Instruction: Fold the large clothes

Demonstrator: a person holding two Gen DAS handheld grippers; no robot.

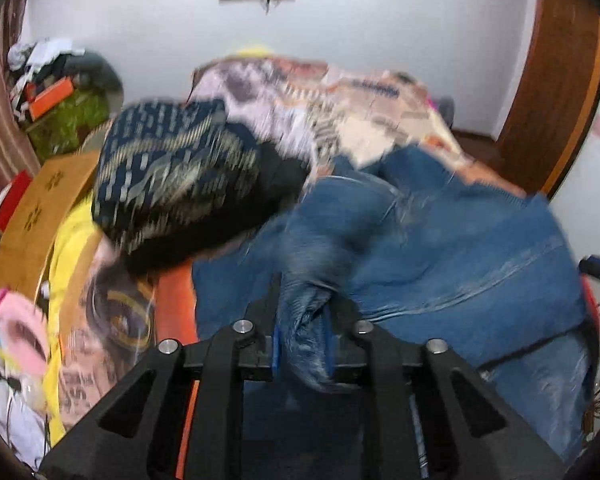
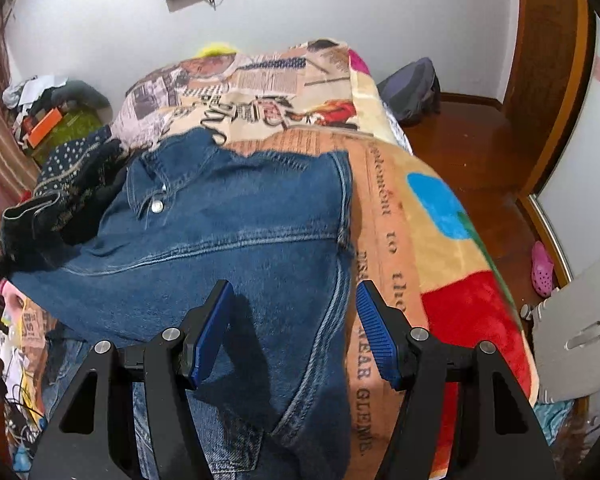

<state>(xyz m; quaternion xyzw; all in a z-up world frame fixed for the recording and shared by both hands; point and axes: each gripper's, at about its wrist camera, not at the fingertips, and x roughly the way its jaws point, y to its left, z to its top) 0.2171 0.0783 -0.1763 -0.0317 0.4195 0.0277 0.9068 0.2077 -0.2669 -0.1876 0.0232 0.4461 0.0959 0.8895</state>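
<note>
Nearest the left camera, the left gripper (image 1: 303,344) pinches a bunched fold of the denim jacket (image 2: 228,232). Over the jacket's right edge, the right gripper (image 2: 296,336) hangs released. Beyond, the jacket spreads across the blanket (image 2: 396,216), beside a dark patterned garment (image 1: 172,184).

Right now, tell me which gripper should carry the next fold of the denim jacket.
Left. The left gripper is already shut on a bunched piece of the denim jacket, while the right gripper hangs open above it, holding nothing.
</note>
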